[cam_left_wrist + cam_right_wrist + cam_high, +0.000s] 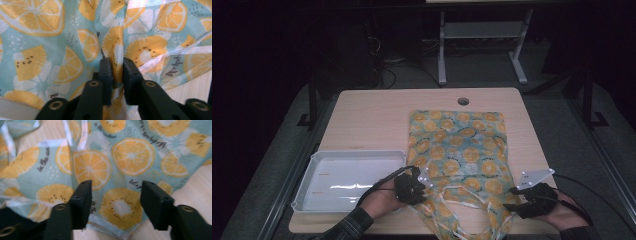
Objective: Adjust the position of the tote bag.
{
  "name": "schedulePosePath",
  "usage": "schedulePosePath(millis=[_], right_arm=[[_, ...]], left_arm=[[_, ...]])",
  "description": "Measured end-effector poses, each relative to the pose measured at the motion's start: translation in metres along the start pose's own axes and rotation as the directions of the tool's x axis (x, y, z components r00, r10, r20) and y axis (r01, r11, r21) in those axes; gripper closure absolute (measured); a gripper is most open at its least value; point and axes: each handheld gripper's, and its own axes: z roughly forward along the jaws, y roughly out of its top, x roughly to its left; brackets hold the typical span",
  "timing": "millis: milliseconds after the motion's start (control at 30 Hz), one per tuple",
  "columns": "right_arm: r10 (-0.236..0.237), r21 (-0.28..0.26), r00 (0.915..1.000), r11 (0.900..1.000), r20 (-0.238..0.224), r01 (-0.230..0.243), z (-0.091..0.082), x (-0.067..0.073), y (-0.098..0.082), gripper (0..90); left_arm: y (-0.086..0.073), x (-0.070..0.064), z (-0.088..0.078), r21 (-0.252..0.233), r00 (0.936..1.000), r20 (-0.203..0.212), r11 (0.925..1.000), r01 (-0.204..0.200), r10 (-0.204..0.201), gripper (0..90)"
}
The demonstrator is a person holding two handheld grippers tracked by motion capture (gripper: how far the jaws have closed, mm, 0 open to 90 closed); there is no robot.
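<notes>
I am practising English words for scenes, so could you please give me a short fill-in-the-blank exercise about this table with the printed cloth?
1. The cloth is printed with slices of ____.
2. The left gripper has its jaws pinched on a fold of the ____.
3. The white ____ lies on the table to the left of the cloth.
4. The right gripper has its jaws ____, with the cloth's edge between them.

Missing words: fruit; cloth; tray; open

wooden table (362,120): fruit-print cloth (459,145), white tray (347,177)
</notes>
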Motion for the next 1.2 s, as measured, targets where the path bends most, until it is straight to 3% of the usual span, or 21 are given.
schedulePosePath(millis=[333,467,533,700,1000,1200], right_arm=[[-0.057,0.046,0.9975,0.997,-0.041,0.059,0.019,0.001,0.002,27.6],[-0.095,0.063,0.9948,0.993,-0.037,0.098,0.024,0.0,0.0,27.0],[-0.092,0.062,0.9947,0.994,-0.045,0.095,0.024,0.002,0.0,28.8],[-0.074,0.045,0.9964,0.996,-0.041,0.076,0.022,0.0,0.0,43.2],[-0.056,0.045,0.9978,0.997,-0.037,0.057,0.021,-0.003,0.004,81.5],[-0.026,0.044,0.9984,0.999,-0.05,0.028,0.022,-0.007,0.004,88.5]], left_arm=[[-0.001,0.005,0.0,-0.005,0.9995,0.012,0.9995,0.03,-0.03,87.3],[-0.002,0.007,0.0,-0.012,0.999,0.022,0.9991,0.04,-0.039,88.1],[-0.002,0.007,0.0,-0.012,0.999,0.022,0.9992,0.039,-0.038,88.3],[-0.002,0.007,0.0,-0.014,0.9991,0.021,0.9992,0.038,-0.038,88.6],[-0.003,0.01,0.0,-0.018,0.9982,0.037,0.9987,0.048,-0.048,89.1],[-0.003,0.009,0.0,-0.017,0.9974,0.052,0.9986,0.05,-0.049,89.6]])
